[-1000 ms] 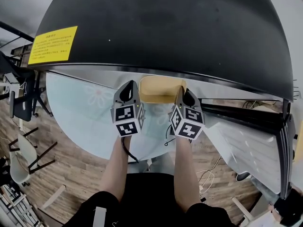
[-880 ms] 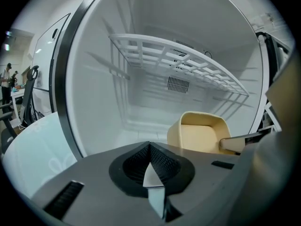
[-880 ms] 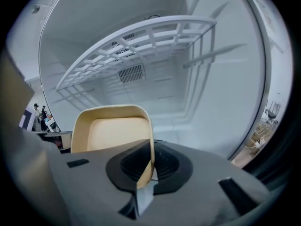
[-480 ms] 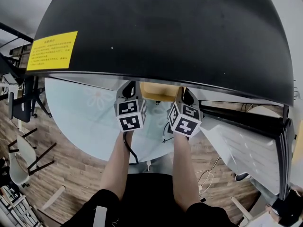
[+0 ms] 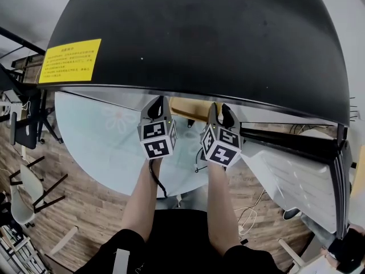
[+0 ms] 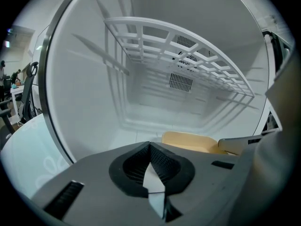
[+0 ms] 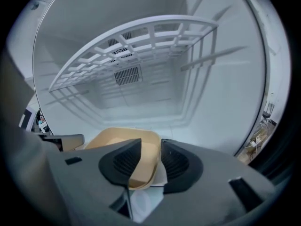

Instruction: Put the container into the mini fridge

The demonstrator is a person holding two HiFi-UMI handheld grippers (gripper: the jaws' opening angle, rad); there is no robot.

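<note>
The container (image 7: 117, 139), a shallow tan tray, lies on the white floor of the mini fridge (image 5: 199, 33), low in the opening and under the wire shelf (image 7: 136, 46), which hangs at 12 o'clock above it. In the head view it shows at 12 o'clock from the person, between the two claws. The right claw (image 7: 150, 147) is opening: its pads stand apart with the tray's near rim between them, no longer pinched. The left claw (image 6: 149, 145) is closed on nothing, and the tray sits at about 2 o'clock from it, just beside it. The placing looks nearly done, so the risk lies in the retreat. If the right claw pulls back before its pads clear the rim, a pad could hook the thin wall and drag the tray toward the fridge's front lip, or tip it out onto the tabletop (image 5: 102, 136). A sideways drift of the closed left claw could also knock the tray askew.
</note>
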